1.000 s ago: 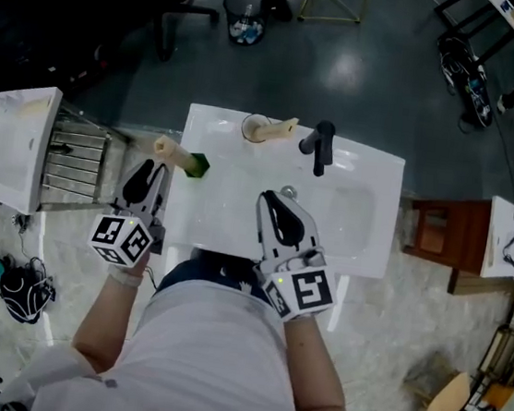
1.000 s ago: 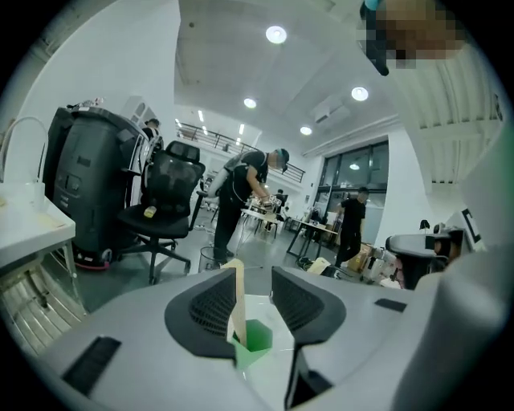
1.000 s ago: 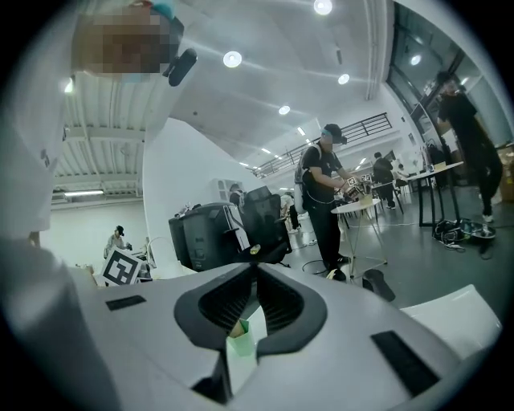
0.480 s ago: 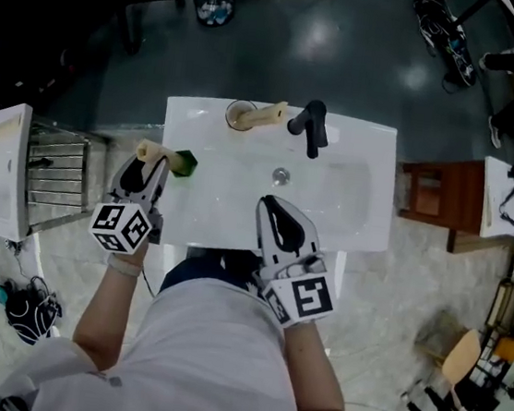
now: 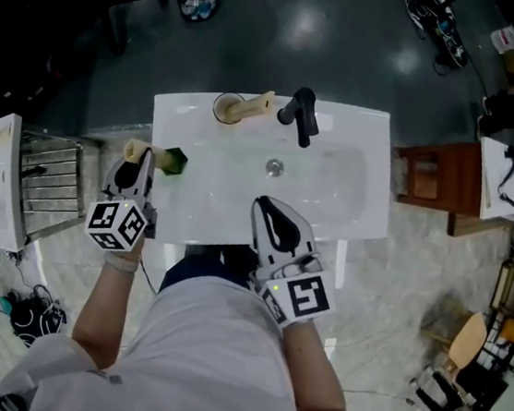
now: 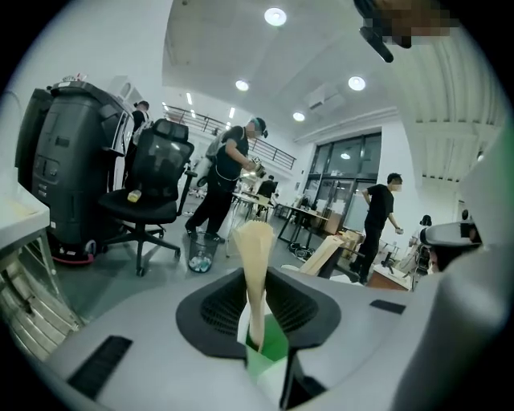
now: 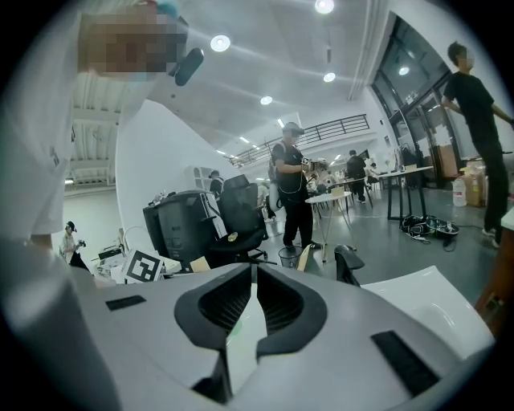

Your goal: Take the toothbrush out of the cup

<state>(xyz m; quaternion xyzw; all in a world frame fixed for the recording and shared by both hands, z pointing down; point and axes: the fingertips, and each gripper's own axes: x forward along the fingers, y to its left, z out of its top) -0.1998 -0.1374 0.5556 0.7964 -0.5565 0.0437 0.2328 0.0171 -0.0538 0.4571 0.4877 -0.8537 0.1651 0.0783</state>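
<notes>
Toothbrush (image 5: 255,105) stands in the cup (image 5: 217,108) at the back rim of the sink (image 5: 349,216), leaning over the cup's edge toward the faucet (image 5: 300,119), well apart from both grippers. Right gripper (image 5: 272,207) hangs over the sink's front edge with its jaws pressed together on nothing. Left gripper (image 5: 135,166), at the sink's left edge, has just been closing its jaws and pinches a beige-green item (image 5: 152,154). Each gripper's cube (image 5: 117,222) bears square black-and-white markers.
</notes>
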